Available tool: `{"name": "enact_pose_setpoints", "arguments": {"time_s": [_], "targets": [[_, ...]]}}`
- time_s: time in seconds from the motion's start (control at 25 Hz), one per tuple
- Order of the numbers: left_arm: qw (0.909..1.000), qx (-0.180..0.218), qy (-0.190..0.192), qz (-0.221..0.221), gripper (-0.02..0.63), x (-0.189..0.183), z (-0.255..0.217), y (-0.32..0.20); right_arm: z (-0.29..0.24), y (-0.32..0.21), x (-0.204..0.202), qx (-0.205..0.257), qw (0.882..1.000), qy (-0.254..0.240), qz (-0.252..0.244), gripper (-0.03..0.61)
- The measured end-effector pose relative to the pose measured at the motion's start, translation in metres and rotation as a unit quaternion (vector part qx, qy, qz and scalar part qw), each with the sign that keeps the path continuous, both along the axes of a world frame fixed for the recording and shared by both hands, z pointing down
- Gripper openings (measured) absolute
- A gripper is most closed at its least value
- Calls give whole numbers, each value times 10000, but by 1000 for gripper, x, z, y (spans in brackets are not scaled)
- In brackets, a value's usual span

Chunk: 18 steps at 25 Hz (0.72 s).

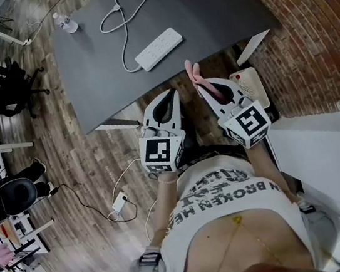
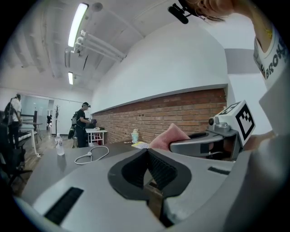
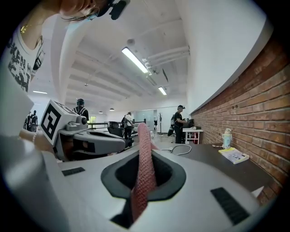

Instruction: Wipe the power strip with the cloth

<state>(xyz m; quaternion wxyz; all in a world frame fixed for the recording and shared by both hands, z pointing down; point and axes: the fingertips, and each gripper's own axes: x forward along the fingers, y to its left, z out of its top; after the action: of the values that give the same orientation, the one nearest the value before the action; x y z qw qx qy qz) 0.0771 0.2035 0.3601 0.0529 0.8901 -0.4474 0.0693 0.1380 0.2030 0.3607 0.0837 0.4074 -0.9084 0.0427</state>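
1. Two claws hover at lower centre, short of the desk [image 1: 215, 11]: the left claw [image 1: 172, 94] is closed on nothing, and the right claw [image 1: 204, 89] is clamped on the pink cloth [image 1: 193, 72].
2. The strip [image 1: 159, 48] lies at upper centre, well apart from the cloth.
3. By my reading the cloth is in hand and all the wiping is left.

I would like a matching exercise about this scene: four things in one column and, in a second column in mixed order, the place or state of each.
Things
1. power strip
2. cloth
3. water bottle
4. left hand-held gripper

Places or states
A. shut, with nothing between its jaws
B. standing at the far left corner of the table
C. clamped in the right hand-held gripper
D. lying flat near the middle of the table

Pairs: 1-D, 2-C, 3-B, 4-A
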Motion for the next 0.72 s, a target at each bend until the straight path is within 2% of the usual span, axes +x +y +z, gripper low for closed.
{"name": "enact_pose_setpoints", "arguments": {"time_s": [0.08,0.36,0.72], "targets": [[9999,-14,-154,28,8,-16,1,-32,-1,-34,-19,-42,10000,-17,-52,17],[9995,-88,-238,202,8,-64,11,-125,-6,-136,-89,-23,9996,57,-286,17],[9995,-249,-199,34,8,-112,28,-164,9,-181,-148,-230,9973,273,-640,17]]}}
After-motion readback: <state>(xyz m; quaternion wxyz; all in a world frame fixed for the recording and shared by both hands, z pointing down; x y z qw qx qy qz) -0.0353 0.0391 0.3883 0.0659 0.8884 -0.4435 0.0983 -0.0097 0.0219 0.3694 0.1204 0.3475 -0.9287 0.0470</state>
